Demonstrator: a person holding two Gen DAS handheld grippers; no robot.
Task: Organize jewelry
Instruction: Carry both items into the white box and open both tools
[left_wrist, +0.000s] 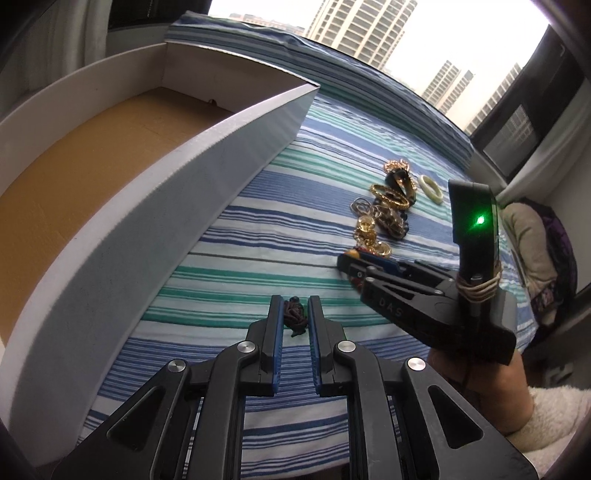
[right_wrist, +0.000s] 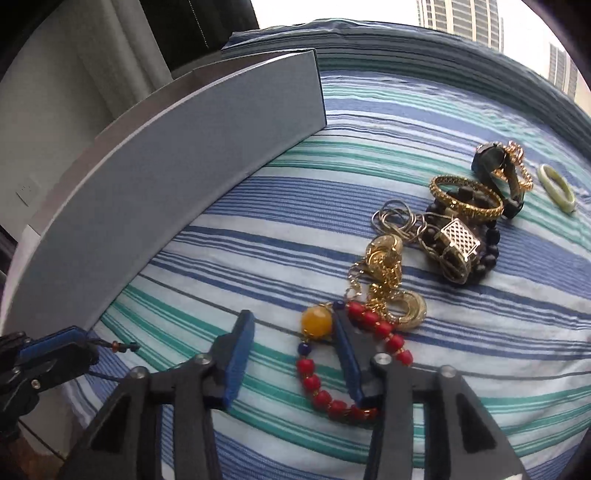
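Note:
A pile of jewelry (left_wrist: 388, 206) lies on the striped bedspread: gold chains, a gold bangle (right_wrist: 467, 197), a black watch (right_wrist: 495, 166), dark beads, a pale green ring (right_wrist: 557, 188). My left gripper (left_wrist: 295, 306) holds a dark knotted cord bracelet (left_wrist: 294, 314) between its blue pads, close to the box wall. My right gripper (right_wrist: 291, 328) is open and low over a red bead bracelet (right_wrist: 321, 380) with a yellow bead (right_wrist: 316, 322); its right finger rests inside the loop. The right gripper also shows in the left wrist view (left_wrist: 354, 266).
A large open box (left_wrist: 229, 122) with grey-white walls and a brown cardboard floor stands at the left on the bed. A window with tower blocks lies beyond the bed. A cushion (left_wrist: 532, 236) sits at the far right.

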